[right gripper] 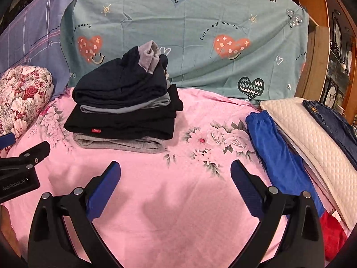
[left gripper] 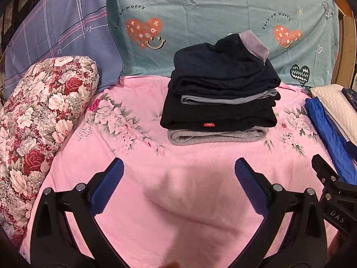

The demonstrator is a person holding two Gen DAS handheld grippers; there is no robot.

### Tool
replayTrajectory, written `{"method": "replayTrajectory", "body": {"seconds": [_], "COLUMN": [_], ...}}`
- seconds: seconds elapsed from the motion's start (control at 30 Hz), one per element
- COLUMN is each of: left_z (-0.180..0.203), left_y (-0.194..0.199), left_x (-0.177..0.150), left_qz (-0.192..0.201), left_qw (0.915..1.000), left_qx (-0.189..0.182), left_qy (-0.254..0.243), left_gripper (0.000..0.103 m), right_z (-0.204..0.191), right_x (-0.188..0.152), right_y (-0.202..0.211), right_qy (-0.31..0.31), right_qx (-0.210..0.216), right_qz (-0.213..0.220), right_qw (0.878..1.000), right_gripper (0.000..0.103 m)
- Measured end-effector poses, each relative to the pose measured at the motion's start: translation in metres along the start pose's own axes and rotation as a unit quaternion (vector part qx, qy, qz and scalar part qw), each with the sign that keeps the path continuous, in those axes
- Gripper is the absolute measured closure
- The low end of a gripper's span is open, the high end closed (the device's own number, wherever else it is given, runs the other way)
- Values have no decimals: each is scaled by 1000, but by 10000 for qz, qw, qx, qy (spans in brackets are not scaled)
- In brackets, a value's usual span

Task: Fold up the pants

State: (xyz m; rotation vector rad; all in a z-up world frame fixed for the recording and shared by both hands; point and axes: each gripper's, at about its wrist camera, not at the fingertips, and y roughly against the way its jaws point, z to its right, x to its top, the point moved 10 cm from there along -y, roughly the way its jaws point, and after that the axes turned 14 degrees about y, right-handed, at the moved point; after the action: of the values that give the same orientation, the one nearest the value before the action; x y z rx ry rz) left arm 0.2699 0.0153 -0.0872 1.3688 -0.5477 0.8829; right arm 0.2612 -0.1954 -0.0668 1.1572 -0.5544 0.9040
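While both tongs (left gripper: pixel 178 172) (right gripper: pixel 176 174) gape wide and empty, folded pants (left gripper: pixel 219 93) sit stacked on the pink sheet (left gripper: pixel 178 201).

Left tongs (left gripper: pixel 179 167) gape empty above the pink sheet (left gripper: pixel 138 156), short of the folded pants stack (left gripper: pixel 221 93).

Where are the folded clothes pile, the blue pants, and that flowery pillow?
Folded clothes pile (left gripper: pixel 219 102): left wrist view, on the black middle layer.
Blue pants (right gripper: pixel 279 154): right wrist view, mid-leg fabric.
Flowery pillow (left gripper: pixel 42 116): left wrist view, its rose-printed side.
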Motion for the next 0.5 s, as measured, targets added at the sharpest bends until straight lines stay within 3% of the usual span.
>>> {"method": "replayTrajectory", "body": {"seconds": [0.27,0.5], "left_z": [0,-2], "left_y": [-5,-9], "left_x": [-4,-6], "left_qz": [-53,-166], "left_qw": [10000,9999], "left_qx": [40,-15], "left_qy": [-48,40], "left_gripper": [2,2], "right_z": [1,5], "right_x": [-18,-18], "right_y": [-17,-13], "right_qy": [-231,-359], "right_qx": [237,277], "right_qz": [-413,-373], "right_qw": [9986,9983], "right_gripper": [4,4]}}
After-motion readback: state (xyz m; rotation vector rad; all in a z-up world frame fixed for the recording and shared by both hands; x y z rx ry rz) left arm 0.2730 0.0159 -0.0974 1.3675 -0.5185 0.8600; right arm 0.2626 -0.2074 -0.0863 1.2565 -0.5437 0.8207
